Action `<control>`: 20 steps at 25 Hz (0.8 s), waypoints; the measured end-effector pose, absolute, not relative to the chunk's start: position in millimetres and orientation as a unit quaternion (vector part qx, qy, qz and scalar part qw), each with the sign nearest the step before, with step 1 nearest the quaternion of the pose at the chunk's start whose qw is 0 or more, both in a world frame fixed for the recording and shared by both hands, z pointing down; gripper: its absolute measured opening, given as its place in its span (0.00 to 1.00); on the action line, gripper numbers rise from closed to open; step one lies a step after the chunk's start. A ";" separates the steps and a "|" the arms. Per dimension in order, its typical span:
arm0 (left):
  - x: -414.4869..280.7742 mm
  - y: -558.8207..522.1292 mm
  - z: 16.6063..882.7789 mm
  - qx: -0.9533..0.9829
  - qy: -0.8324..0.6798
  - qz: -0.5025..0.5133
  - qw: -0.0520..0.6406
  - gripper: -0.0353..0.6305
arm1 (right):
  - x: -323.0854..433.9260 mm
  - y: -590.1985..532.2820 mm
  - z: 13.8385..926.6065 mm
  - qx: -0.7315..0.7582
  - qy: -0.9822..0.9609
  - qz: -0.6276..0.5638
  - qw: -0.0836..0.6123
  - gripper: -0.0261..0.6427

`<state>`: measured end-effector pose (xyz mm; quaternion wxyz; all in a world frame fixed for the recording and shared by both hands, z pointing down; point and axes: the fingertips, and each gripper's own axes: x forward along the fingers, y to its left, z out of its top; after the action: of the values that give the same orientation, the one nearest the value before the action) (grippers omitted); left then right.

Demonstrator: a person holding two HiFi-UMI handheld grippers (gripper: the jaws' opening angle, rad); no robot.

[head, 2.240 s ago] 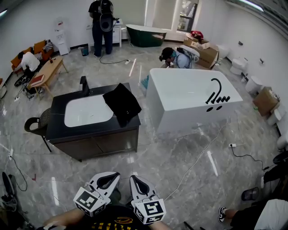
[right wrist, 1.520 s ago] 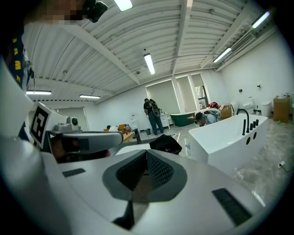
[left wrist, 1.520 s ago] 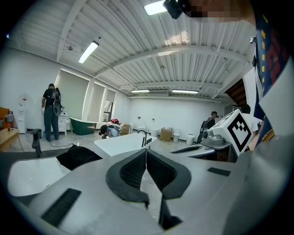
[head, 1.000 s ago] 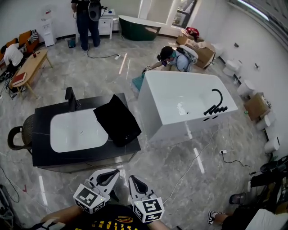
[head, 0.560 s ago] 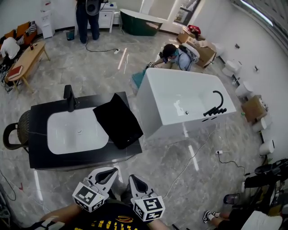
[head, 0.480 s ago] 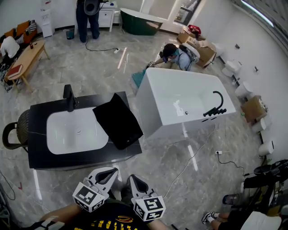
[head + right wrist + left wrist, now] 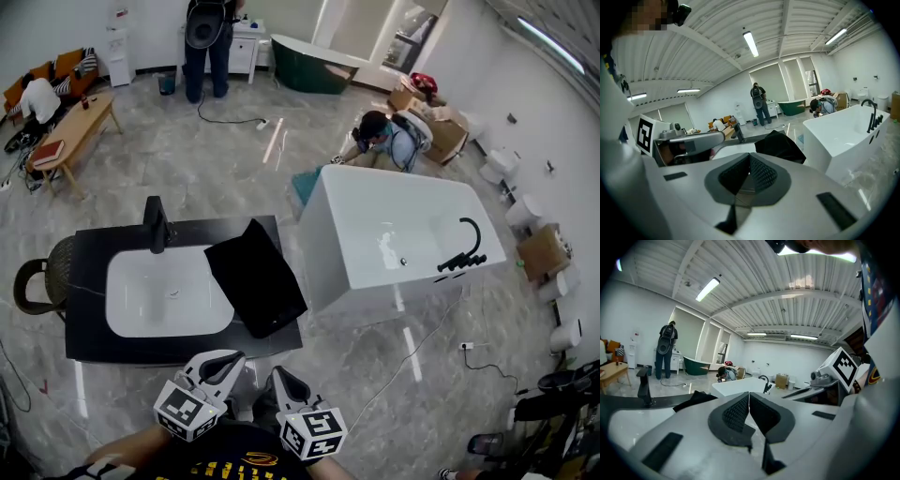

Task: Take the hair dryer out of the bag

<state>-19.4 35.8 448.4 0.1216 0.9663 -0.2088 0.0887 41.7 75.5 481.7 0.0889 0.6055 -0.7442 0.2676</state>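
Both tongs are fully closed and empty. The left gripper [image 7: 228,360] and right gripper [image 7: 278,374] sit side by side at the bottom of the head view, close to the person's body, tips pointing toward the counter [image 7: 86,309] and touching nothing. In the left gripper view the ribbed pads [image 7: 736,411] meet flat along one thin seam with nothing between them. In the right gripper view the pads [image 7: 761,173] are likewise pressed together, no gap and nothing clamped. The bag [image 7: 255,277] is black and flat. It lies on the right end of the dark counter, partly over the right rim of the white sink [image 7: 169,295] and close to the counter's right edge. Both grippers are clear of it, short of the counter's front edge. The hair dryer shows in no view, so it cannot be said whether it is inside the bag. A black faucet [image 7: 155,225] stands at the back of the sink. A white bathtub [image 7: 333,262] stands just right of the counter, with a black tap [image 7: 464,253] at its far end. One person [image 7: 389,141] crouches behind the tub, and another [image 7: 208,47] stands at the far wall.
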 end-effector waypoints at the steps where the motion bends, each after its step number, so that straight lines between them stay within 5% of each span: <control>1: -17.2 30.0 448.8 0.965 -0.217 0.087 0.120 0.06 | 45.7 72.2 482.8 0.603 -0.746 0.269 0.089 0.05; 20: 68.1 -75.3 550.1 0.928 -0.312 0.195 0.060 0.06 | 174.7 -9.2 543.8 0.572 -0.739 0.345 0.089 0.05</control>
<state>68.1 -75.3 550.1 0.0601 0.9278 -0.3121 0.1954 174.7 -9.2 543.8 0.0893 0.5715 -0.7391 0.3452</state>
